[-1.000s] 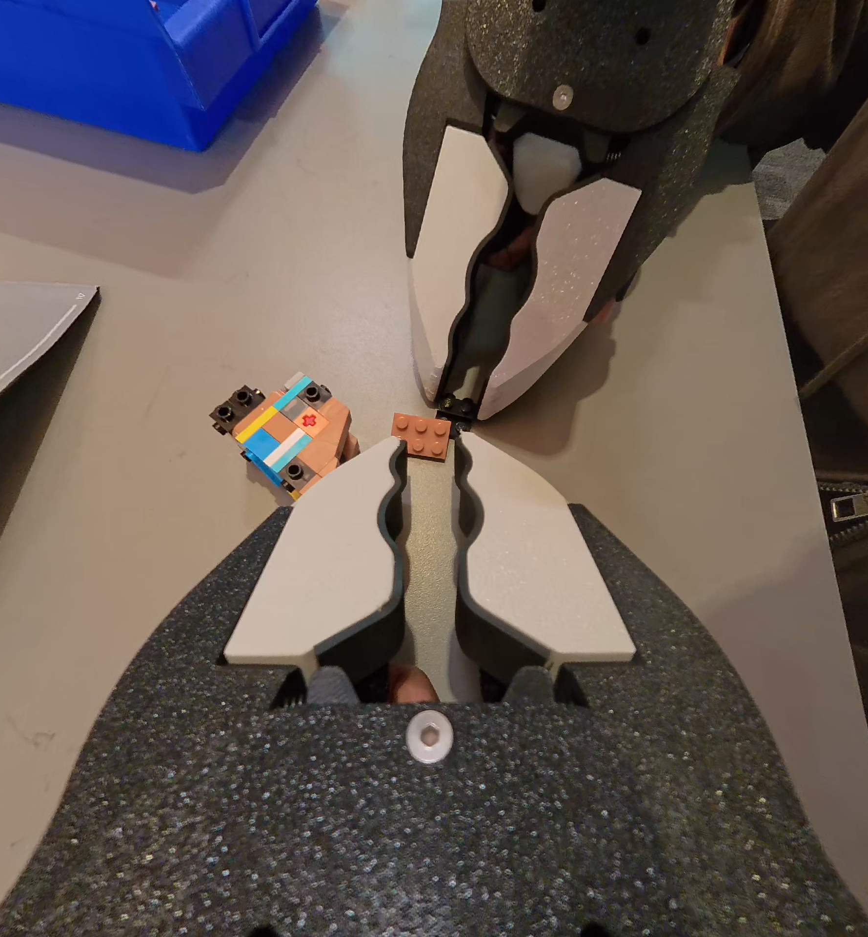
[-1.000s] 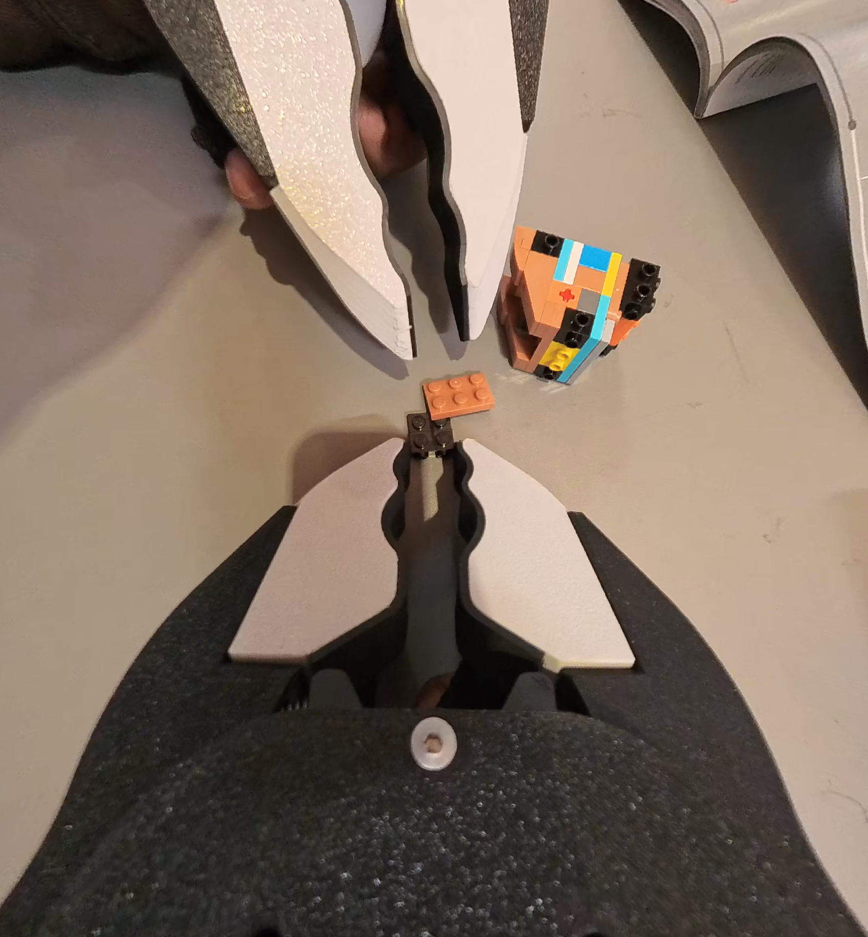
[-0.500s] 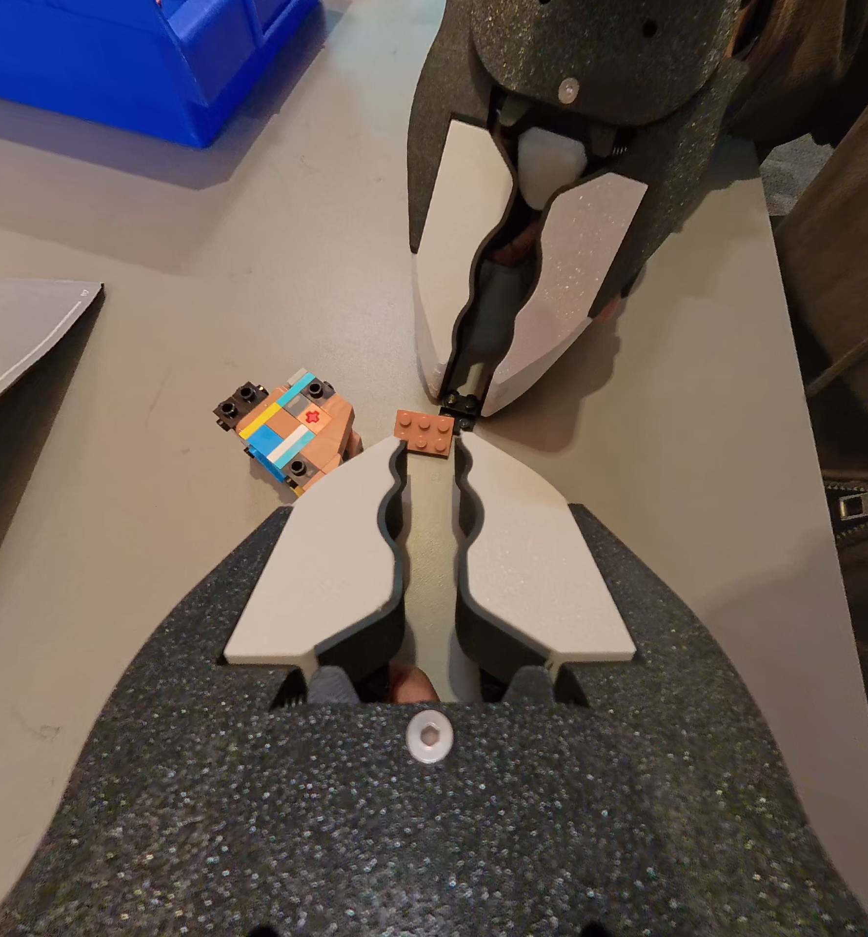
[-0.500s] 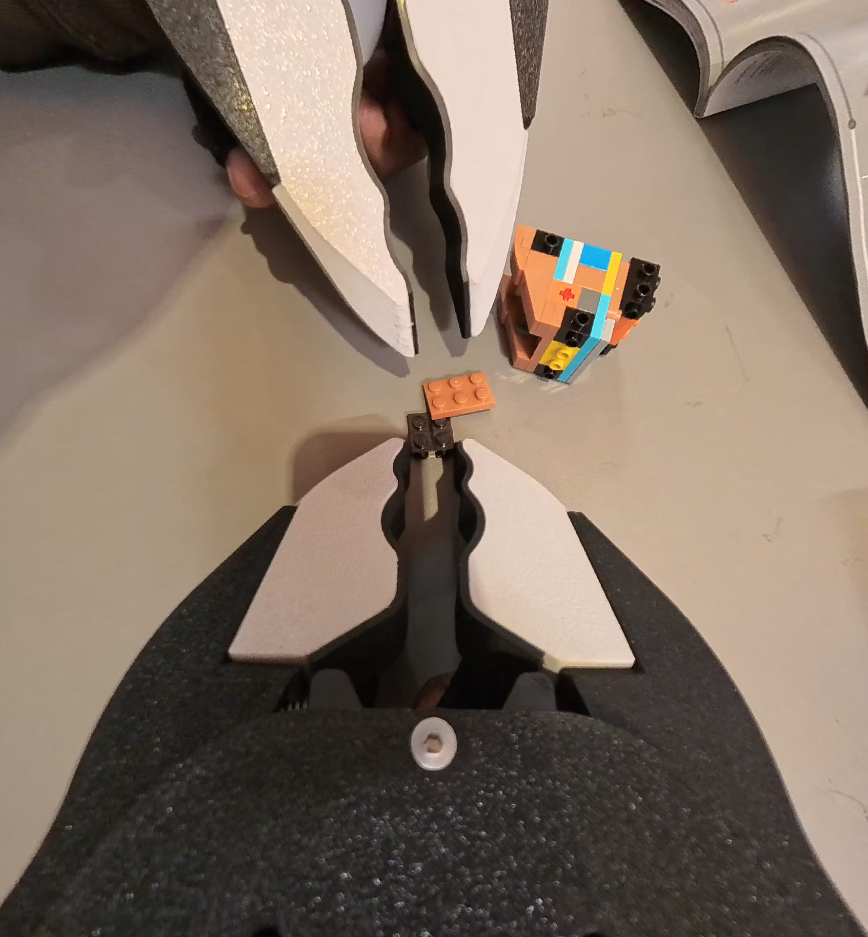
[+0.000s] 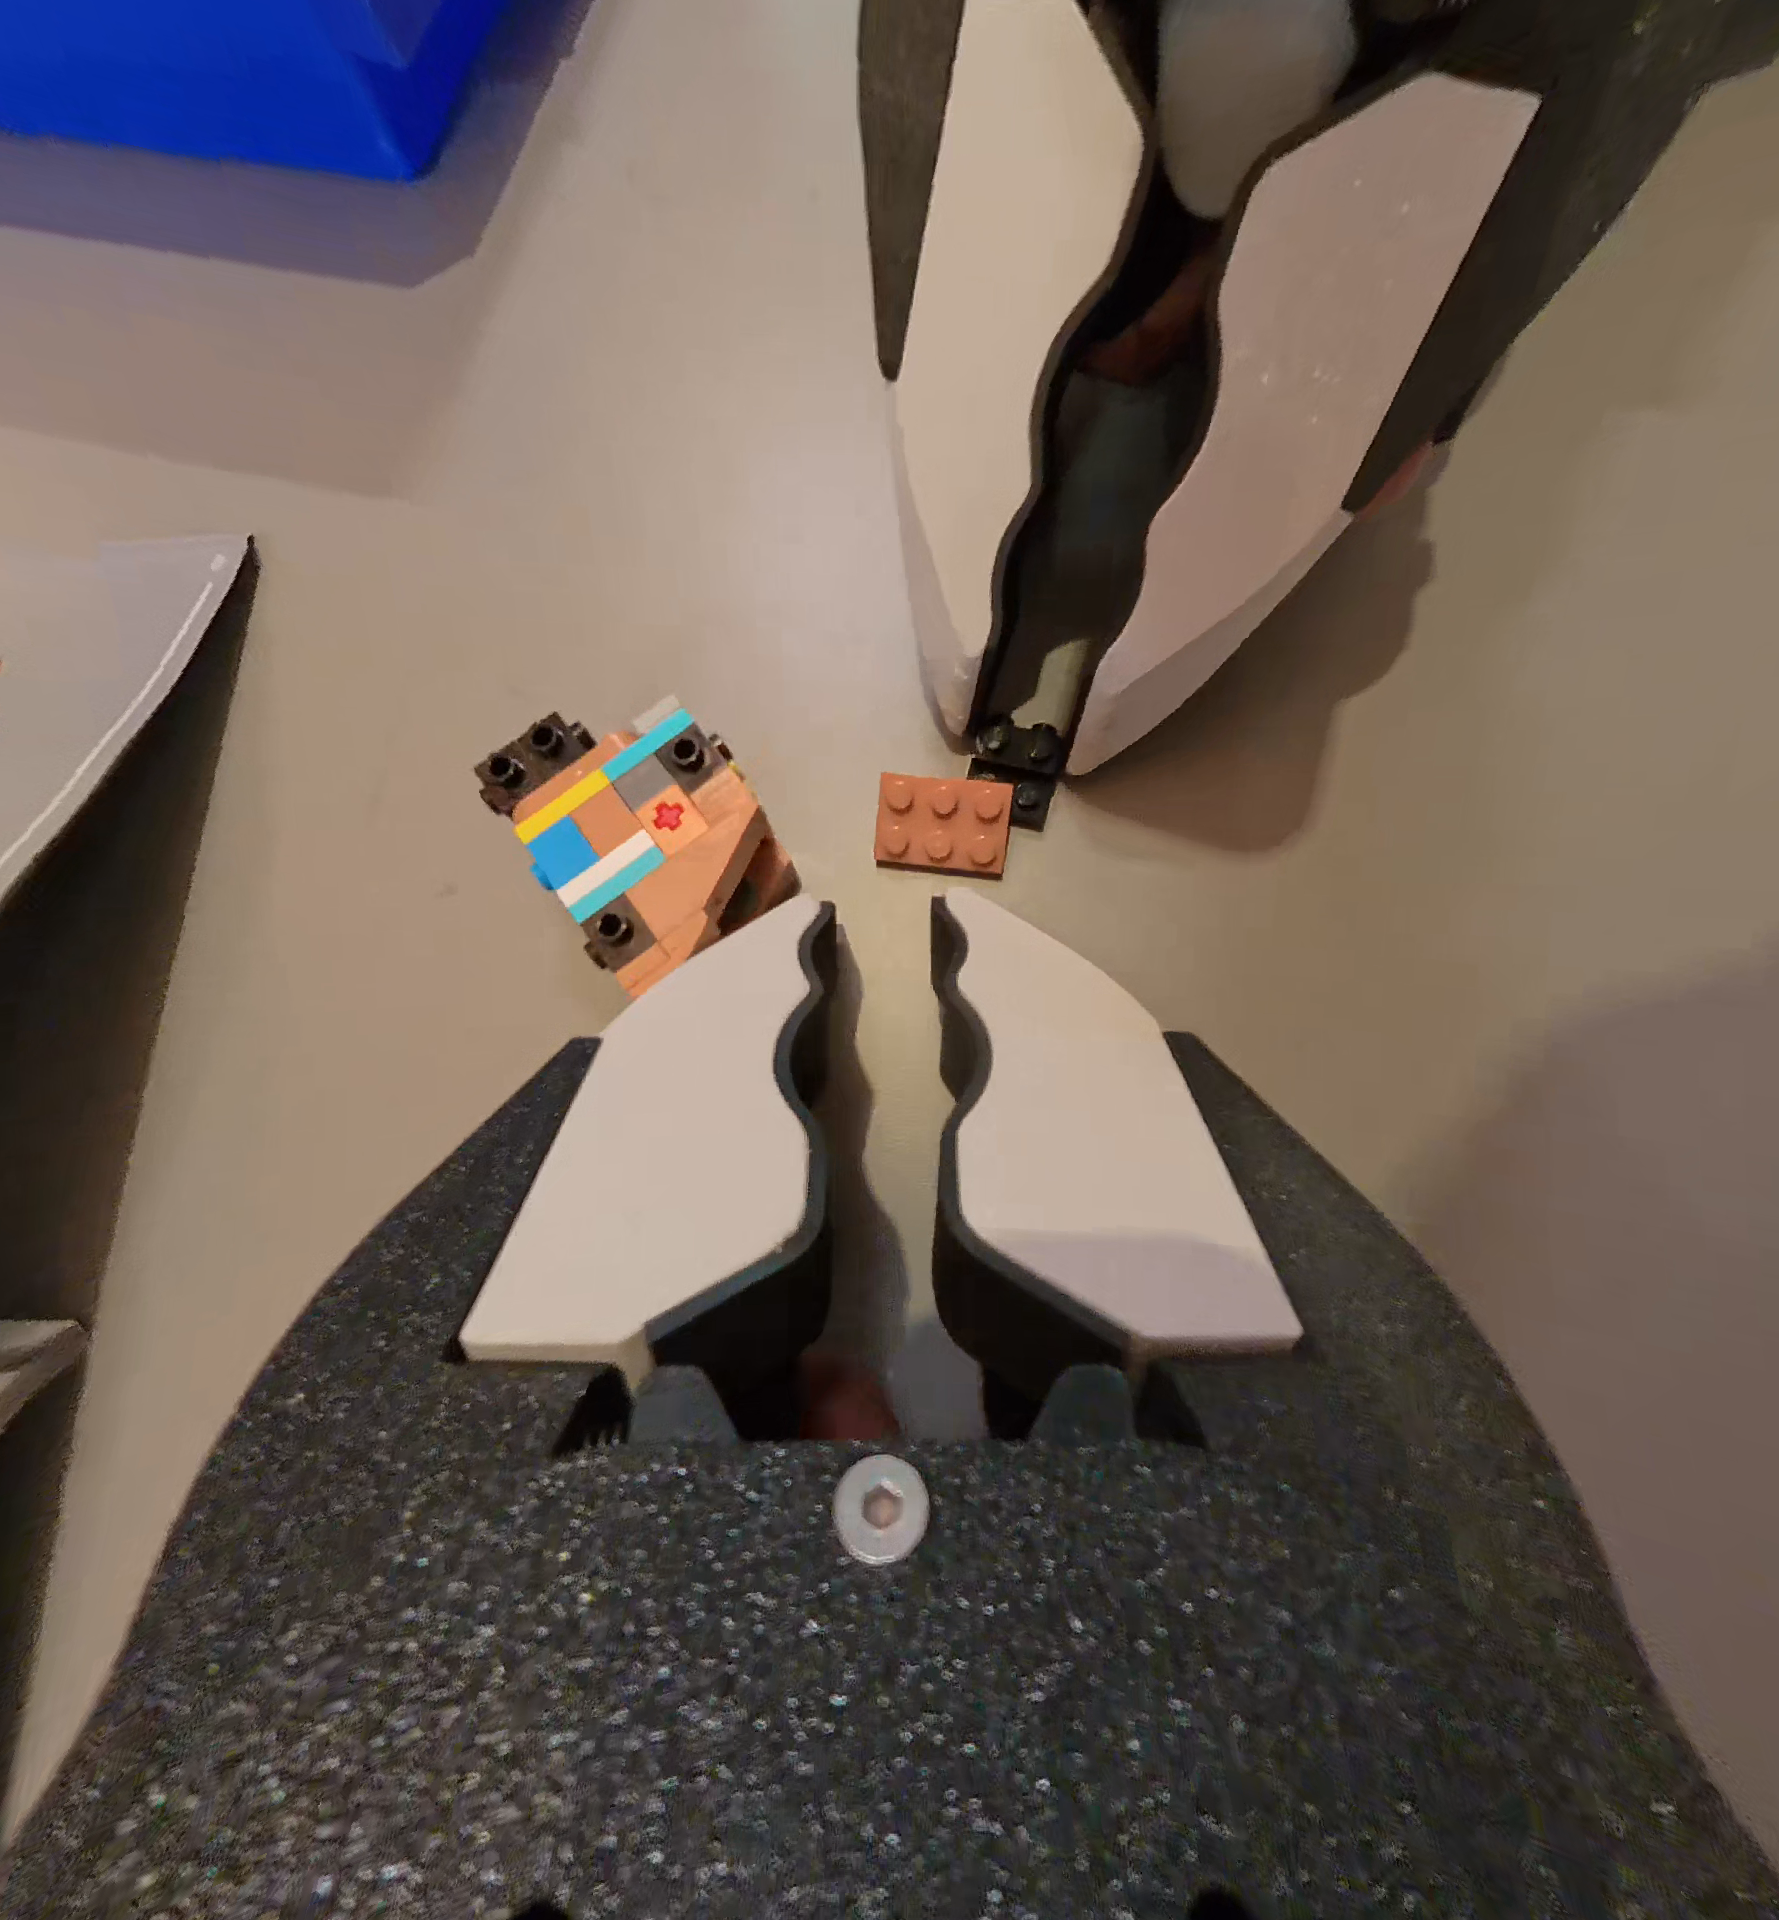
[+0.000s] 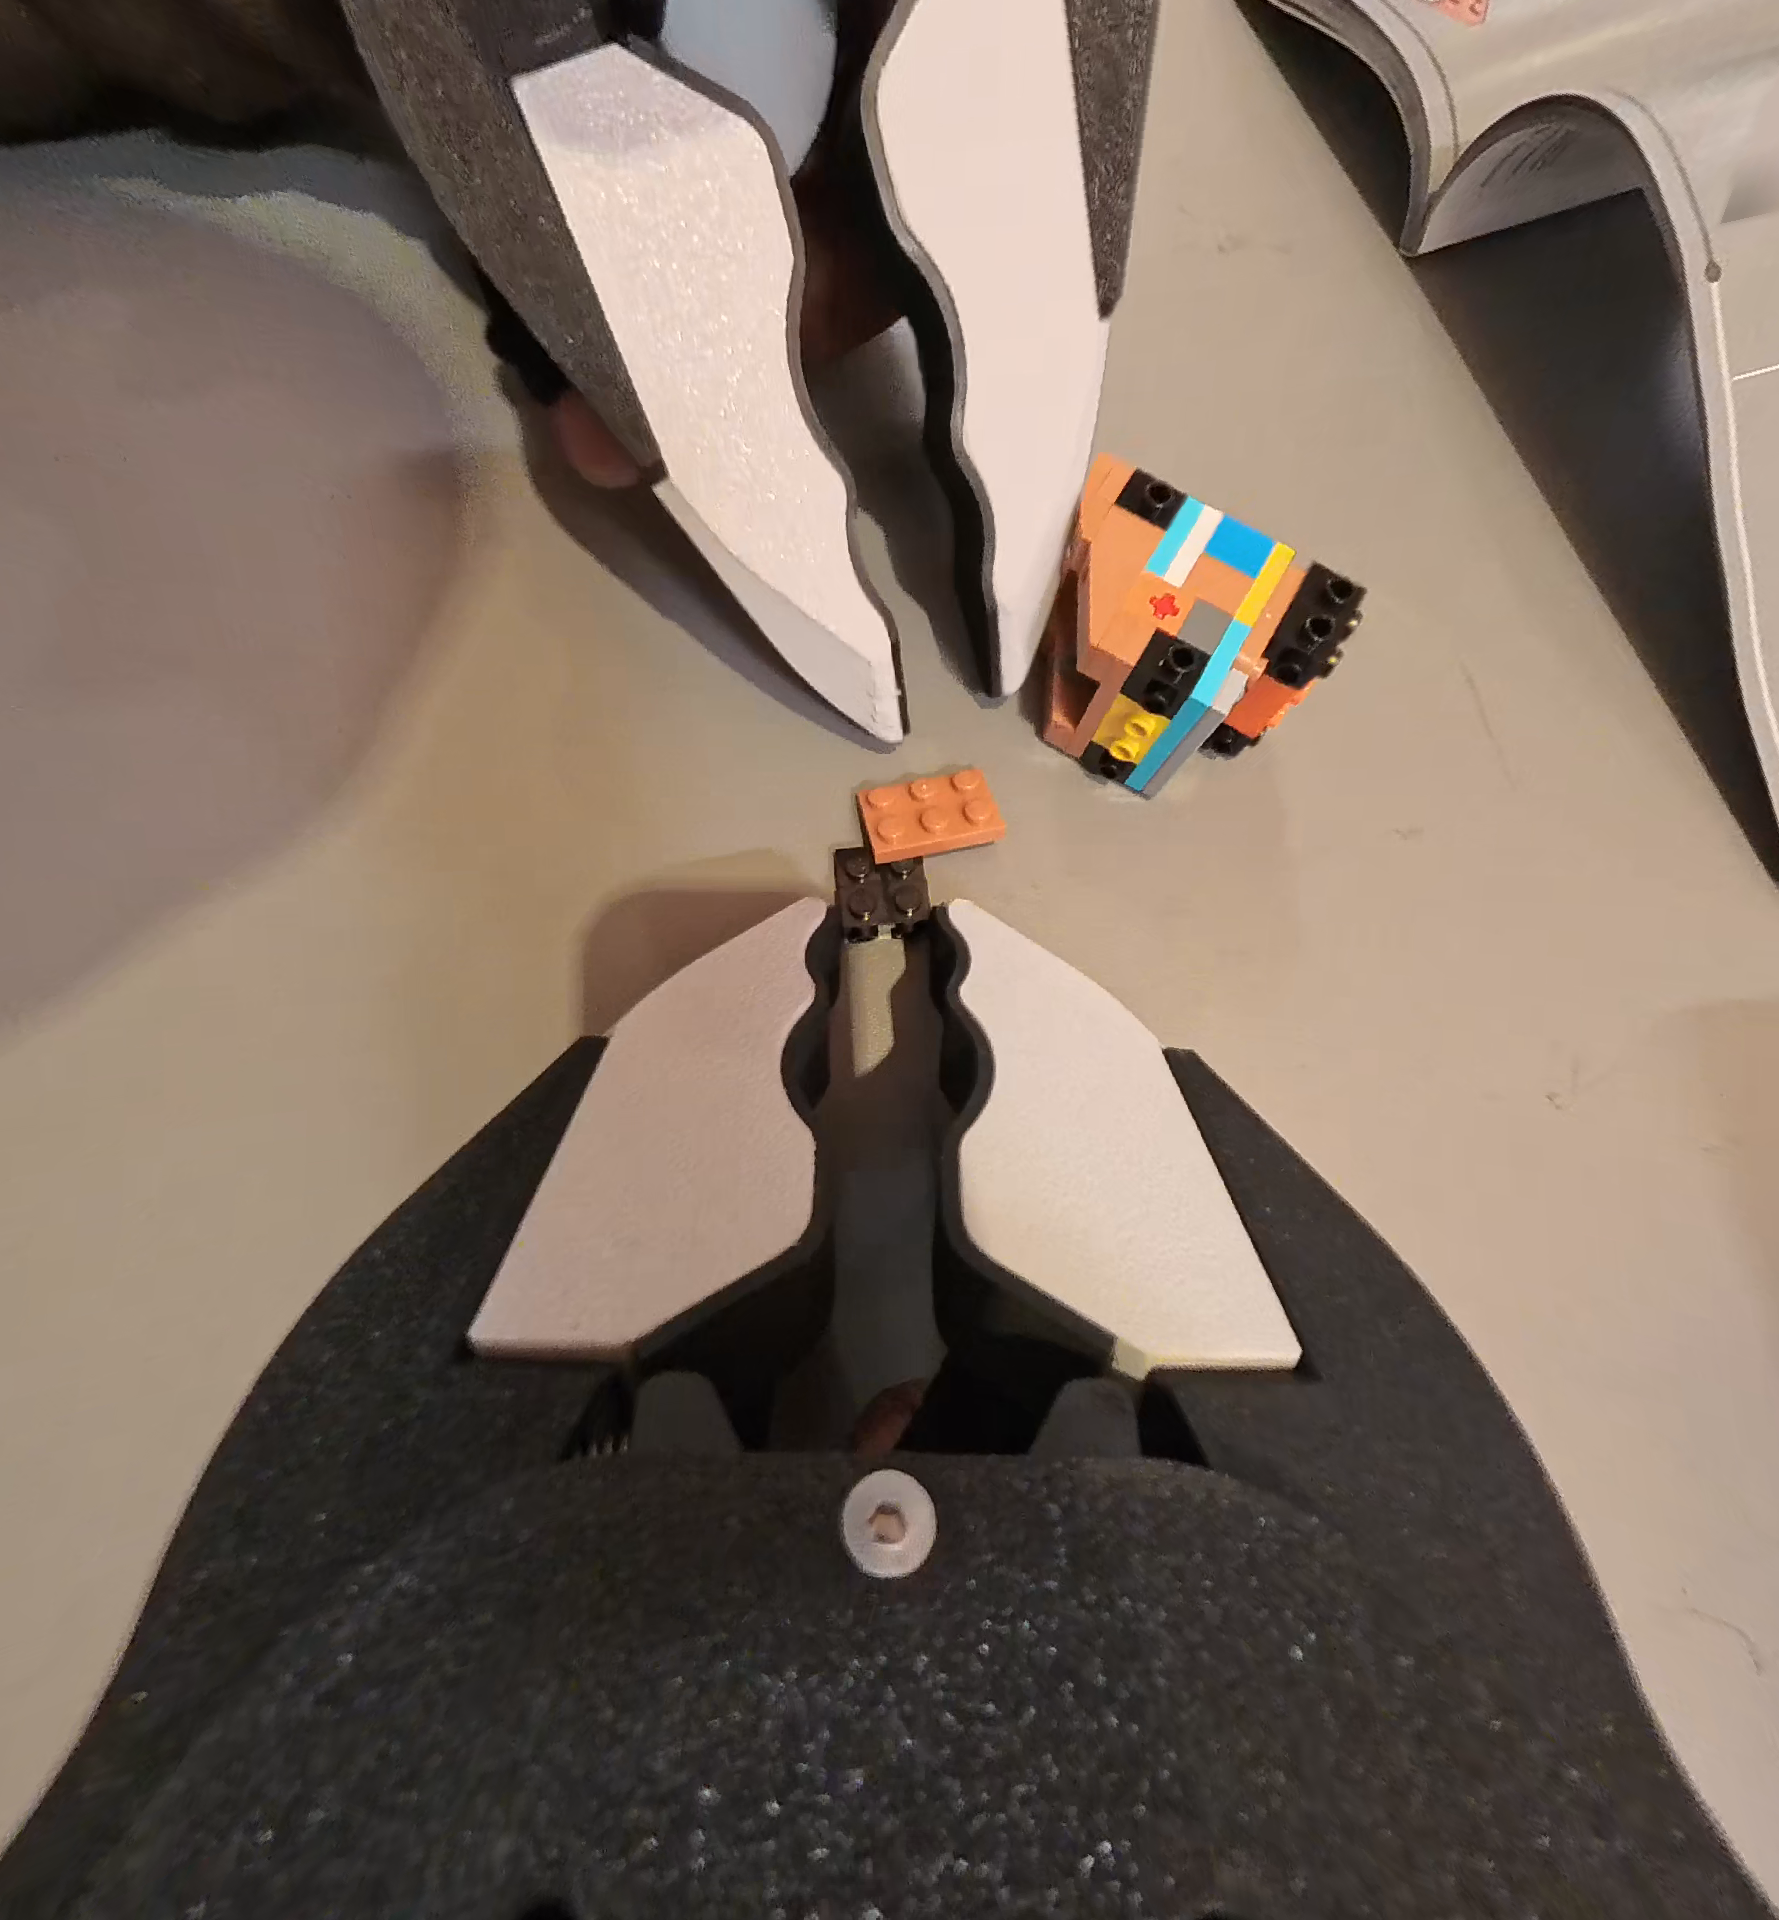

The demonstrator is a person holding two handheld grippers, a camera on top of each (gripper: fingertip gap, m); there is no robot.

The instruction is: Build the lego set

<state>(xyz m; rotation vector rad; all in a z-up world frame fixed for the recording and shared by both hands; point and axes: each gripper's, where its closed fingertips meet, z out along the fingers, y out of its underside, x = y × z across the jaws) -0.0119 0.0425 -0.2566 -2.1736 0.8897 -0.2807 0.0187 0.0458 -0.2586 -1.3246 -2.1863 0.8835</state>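
My right gripper (image 6: 885, 914) is shut on a small black plate (image 6: 883, 891), held low over the table. An orange 2x3 plate (image 6: 932, 816) sits on the black plate's far end. In the left wrist view the orange plate (image 5: 942, 826) lies just beyond my left gripper (image 5: 883, 906), which is slightly open, empty and not touching it. The black plate (image 5: 1020, 764) shows there between the right gripper's fingertips (image 5: 1113, 717). A part-built multicoloured lego model (image 5: 646, 842) lies on the table left of the orange plate. It also shows in the right wrist view (image 6: 1197, 623), beside the left gripper (image 6: 947, 707).
An open grey instruction booklet (image 6: 1695, 312) lies at the right in the right wrist view and at the left edge in the left wrist view (image 5: 54, 727). A blue bin (image 5: 189, 62) stands at the far left. A person's dark sleeve shows behind the grippers. Only a small space, under 4 cm, lies between the two pairs of fingers.
My left gripper has drawn back from the orange plate, which now lies clear beyond its tips. The right gripper still holds the black plate in the same place.
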